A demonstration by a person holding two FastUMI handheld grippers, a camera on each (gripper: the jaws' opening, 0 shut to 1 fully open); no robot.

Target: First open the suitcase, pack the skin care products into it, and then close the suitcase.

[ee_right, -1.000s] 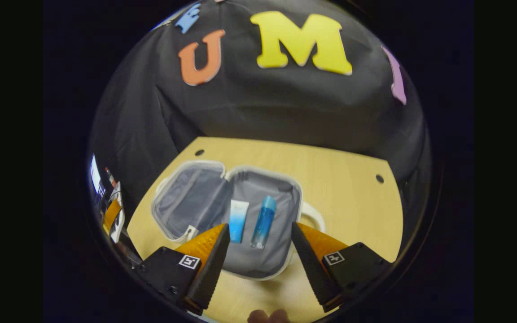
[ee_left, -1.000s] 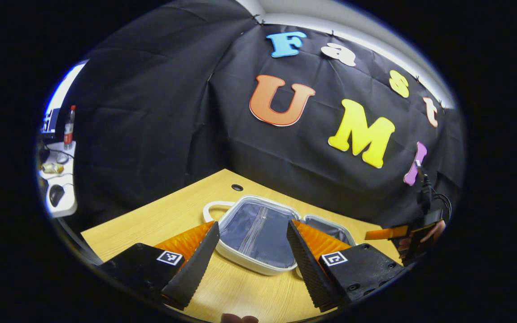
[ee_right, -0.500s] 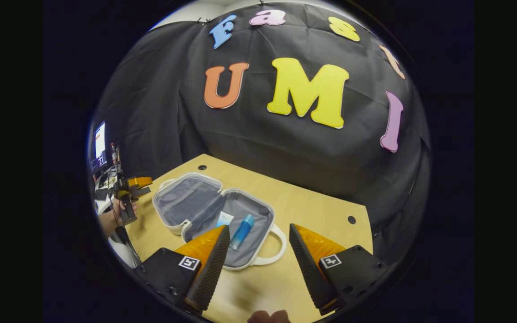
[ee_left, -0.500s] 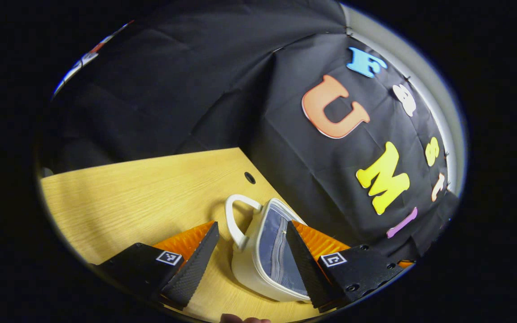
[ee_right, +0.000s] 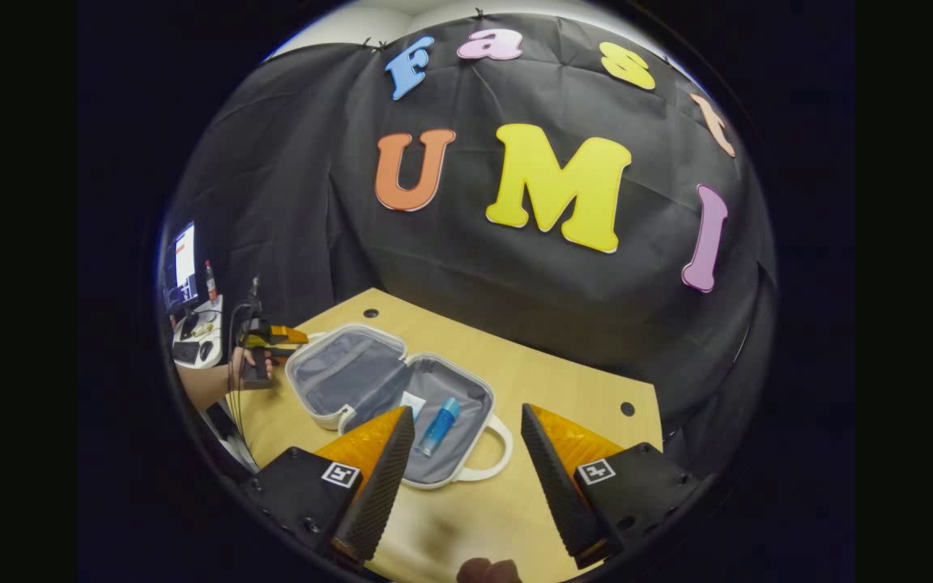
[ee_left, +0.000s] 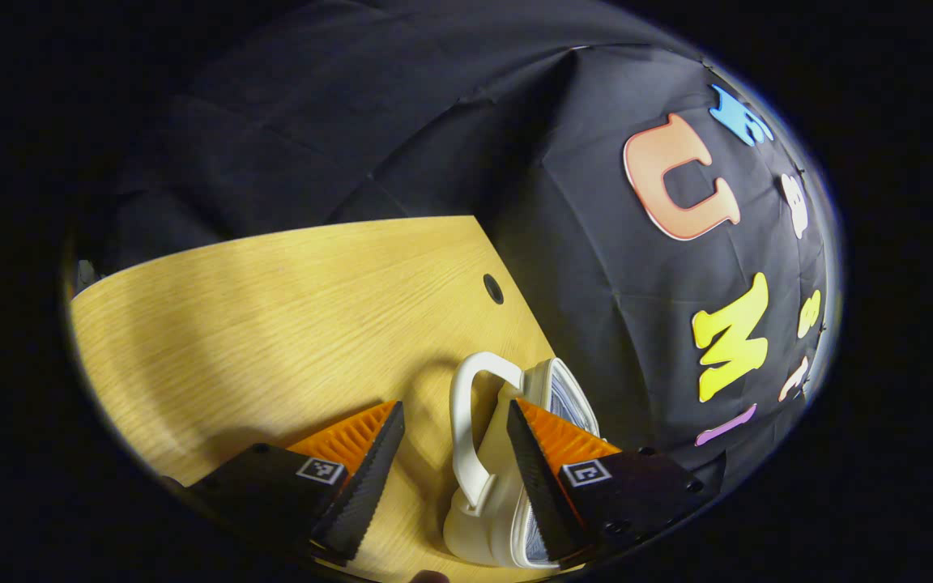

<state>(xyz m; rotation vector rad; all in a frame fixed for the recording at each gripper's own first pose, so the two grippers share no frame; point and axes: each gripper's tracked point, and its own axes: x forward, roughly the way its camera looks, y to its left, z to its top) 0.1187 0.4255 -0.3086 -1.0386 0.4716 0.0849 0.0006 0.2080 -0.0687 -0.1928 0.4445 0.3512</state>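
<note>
A small white suitcase (ee_right: pixel 345 376) lies open flat on the wooden table (ee_right: pixel 564 389), grey lining up. In its right half rest a blue bottle (ee_right: pixel 438 425) and a white-and-blue tube (ee_right: pixel 412 402), the tube partly behind my finger. My right gripper (ee_right: pixel 466 411) is open, above the table in front of the case's right handle (ee_right: pixel 492 461). In the left gripper view the case's white shell (ee_left: pixel 475 530) is seen edge-on. My left gripper (ee_left: pixel 454 411) is open with the left handle (ee_left: pixel 464 429) between its fingers. The left gripper (ee_right: pixel 292 333), held by a hand, sits at the case's left edge.
A cable hole (ee_left: pixel 493 288) marks the table's back corner, with two more holes (ee_right: pixel 370 312) (ee_right: pixel 627 409) along the back edge. Beyond the table's left end stands a white desk (ee_right: pixel 191 340) with a monitor and a bottle. Black cloth walls close the back and sides.
My left gripper has swung left and closed in on the case's left side, so the handle now lies between its fingers. My right gripper has drawn back from the case.
</note>
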